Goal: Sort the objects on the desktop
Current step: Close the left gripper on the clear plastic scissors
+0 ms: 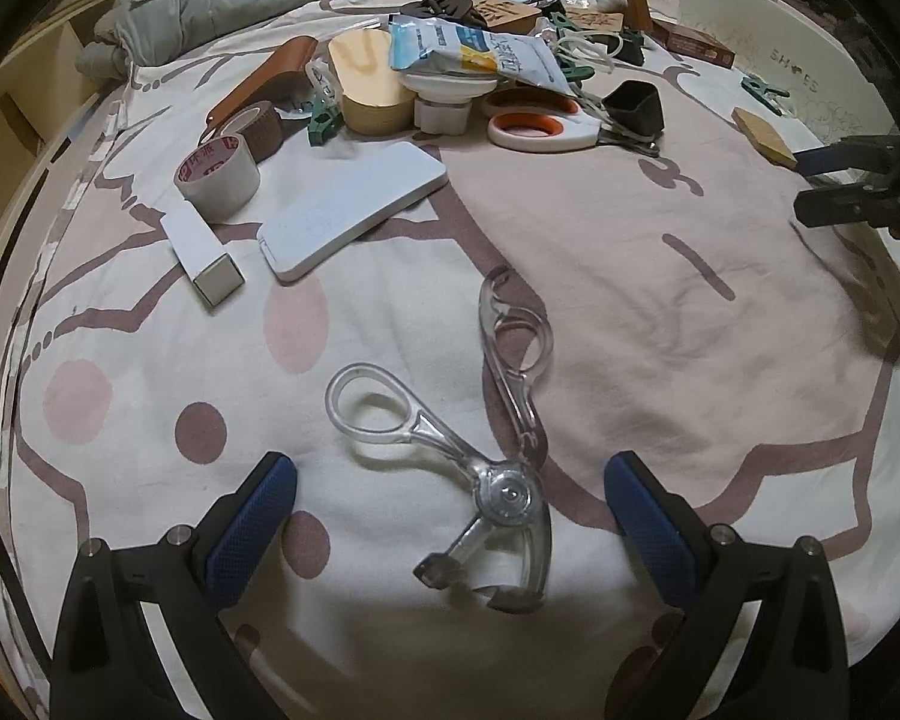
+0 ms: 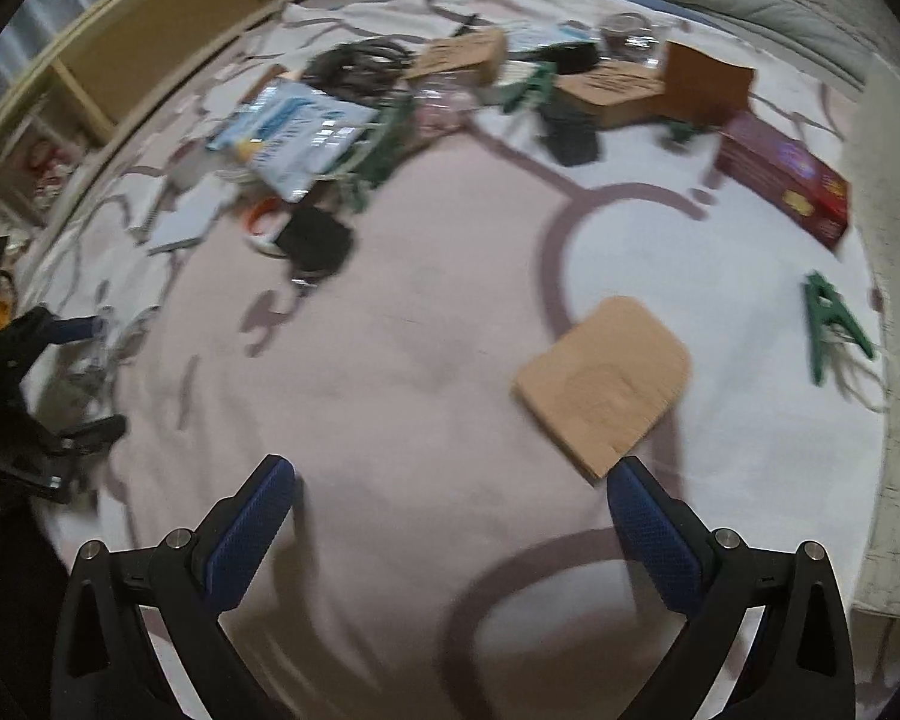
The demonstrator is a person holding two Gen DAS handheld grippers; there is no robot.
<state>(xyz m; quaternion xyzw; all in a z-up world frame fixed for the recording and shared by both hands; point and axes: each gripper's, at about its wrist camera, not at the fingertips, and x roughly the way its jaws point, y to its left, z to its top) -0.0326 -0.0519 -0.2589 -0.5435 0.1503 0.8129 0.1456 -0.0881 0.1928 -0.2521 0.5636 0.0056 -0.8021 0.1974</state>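
In my left view, my left gripper [image 1: 450, 504] is wide apart and holds nothing. The clear scissors [image 1: 498, 474] lie flat on the bed sheet [image 1: 690, 312], right between the two fingers, away from the messy pile, so I think they are next to grab

In my right view, my right gripper [image 2: 450, 504] is spread too, with nothing in it. The brown card [image 2: 606, 378] lies just beside its right finger

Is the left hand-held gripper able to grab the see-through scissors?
Probably yes. The left hand-held gripper is open, the see-through scissors lie between its fingers on the bedsheet, and nothing covers them.
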